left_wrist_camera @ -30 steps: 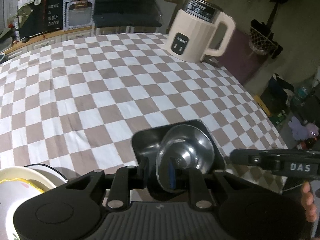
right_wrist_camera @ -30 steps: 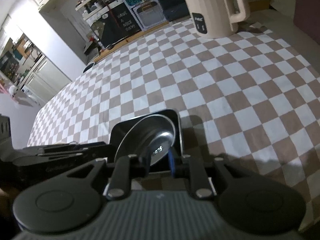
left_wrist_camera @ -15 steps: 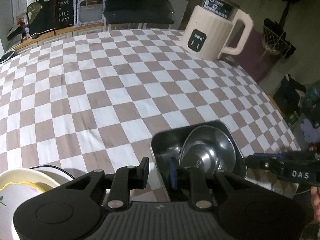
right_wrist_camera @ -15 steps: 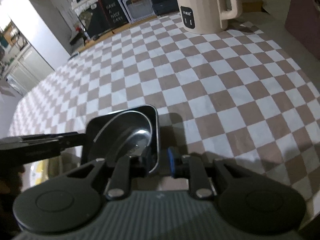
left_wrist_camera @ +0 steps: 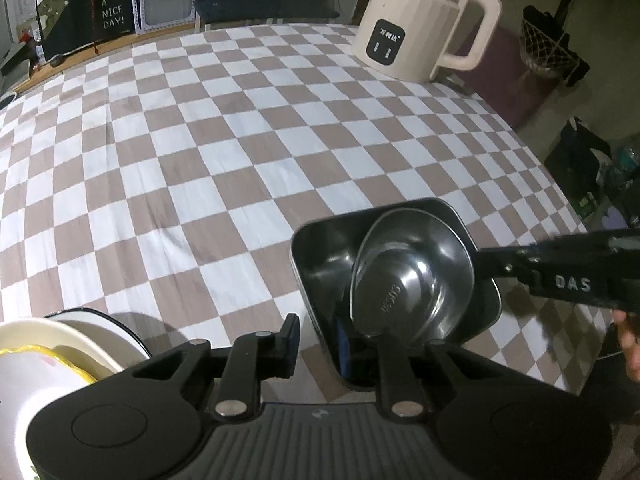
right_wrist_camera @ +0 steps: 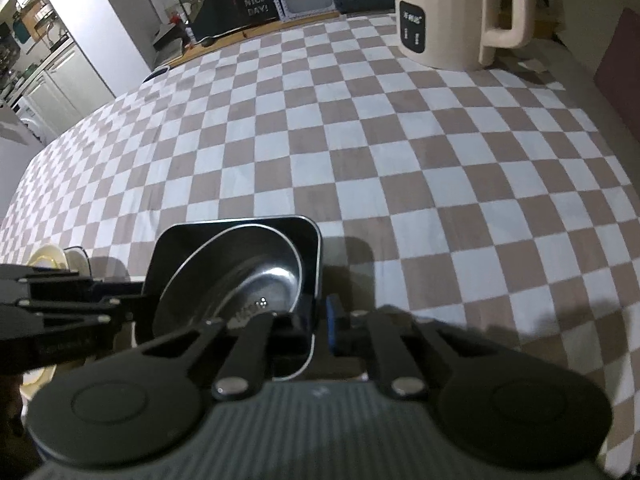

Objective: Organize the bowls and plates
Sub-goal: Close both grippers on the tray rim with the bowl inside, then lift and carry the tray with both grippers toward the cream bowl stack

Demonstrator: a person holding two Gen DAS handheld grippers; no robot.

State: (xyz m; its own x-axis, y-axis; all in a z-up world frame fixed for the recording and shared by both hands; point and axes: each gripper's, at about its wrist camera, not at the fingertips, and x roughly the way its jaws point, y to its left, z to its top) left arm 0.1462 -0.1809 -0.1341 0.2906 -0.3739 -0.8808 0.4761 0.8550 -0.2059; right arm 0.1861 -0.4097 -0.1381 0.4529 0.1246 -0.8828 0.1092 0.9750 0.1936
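Here the round steel bowl (left_wrist_camera: 412, 280) sits tilted inside the square black dish (left_wrist_camera: 320, 252), which rests on the checked tablecloth (left_wrist_camera: 200, 160) on the side opposite the cream kettle (left_wrist_camera: 416, 28). The left gripper (left_wrist_camera: 316, 332) straddles the dish's near wall, parted, gripping nothing. The right gripper (right_wrist_camera: 316, 320) brackets the dish's opposite wall, also parted, so both stand equally near.

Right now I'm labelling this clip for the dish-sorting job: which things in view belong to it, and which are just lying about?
Part of the job:
- round steel bowl, leaning in the square steel dish
- cream bowl
- white plate

Lying about:
- cream kettle
- HAVE A NICE DAY sign
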